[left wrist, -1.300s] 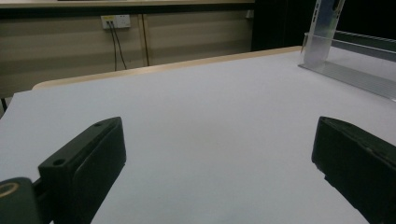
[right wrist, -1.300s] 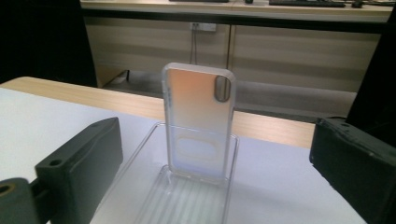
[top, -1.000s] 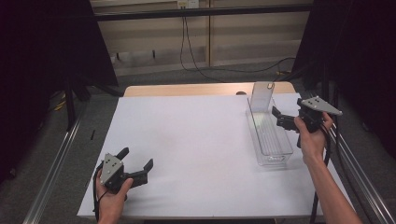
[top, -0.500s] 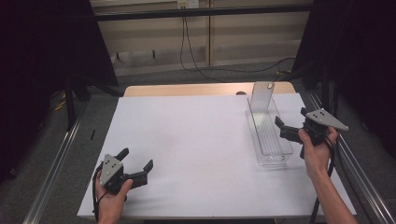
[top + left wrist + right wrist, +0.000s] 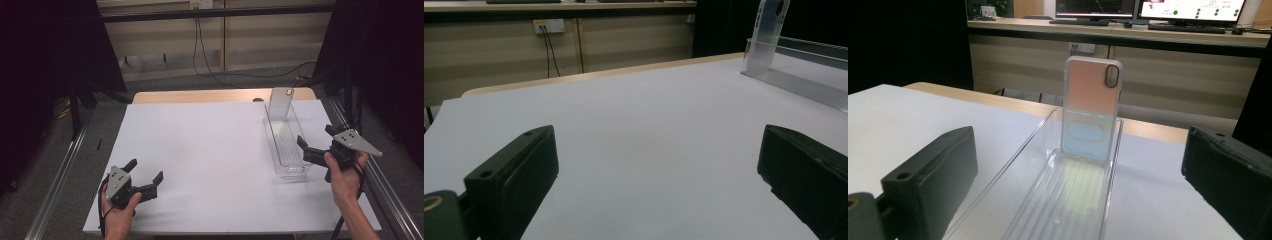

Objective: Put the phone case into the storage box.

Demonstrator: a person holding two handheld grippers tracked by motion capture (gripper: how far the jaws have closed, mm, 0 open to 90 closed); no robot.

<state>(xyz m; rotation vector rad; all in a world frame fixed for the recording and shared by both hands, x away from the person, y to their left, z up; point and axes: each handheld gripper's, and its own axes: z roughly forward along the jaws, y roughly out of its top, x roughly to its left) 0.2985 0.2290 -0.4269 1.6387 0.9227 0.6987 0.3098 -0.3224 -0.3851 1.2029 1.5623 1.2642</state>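
A clear plastic tray (image 5: 286, 145) lies lengthwise on the right side of the white table. A translucent phone case (image 5: 279, 101) stands upright against the tray's far end; in the right gripper view the phone case (image 5: 1091, 115) shows a pink-to-blue sheen and a camera cut-out. My right gripper (image 5: 316, 142) is open, held just right of the tray's near end, its jaws framing the tray (image 5: 1073, 195). My left gripper (image 5: 145, 172) rests open at the table's near left corner with nothing between its jaws. In the left gripper view the tray (image 5: 804, 82) and case (image 5: 769, 30) appear far right.
The white table top (image 5: 210, 150) covers a wooden board whose far edge (image 5: 200, 96) shows. Metal rails (image 5: 60, 170) run along both sides of the table. Cables (image 5: 210, 55) hang behind it, and monitors (image 5: 1148, 9) sit on a far desk.
My right gripper has drawn back toward the person and lower, from beside the tray's middle to its near end. The left gripper has stayed put.
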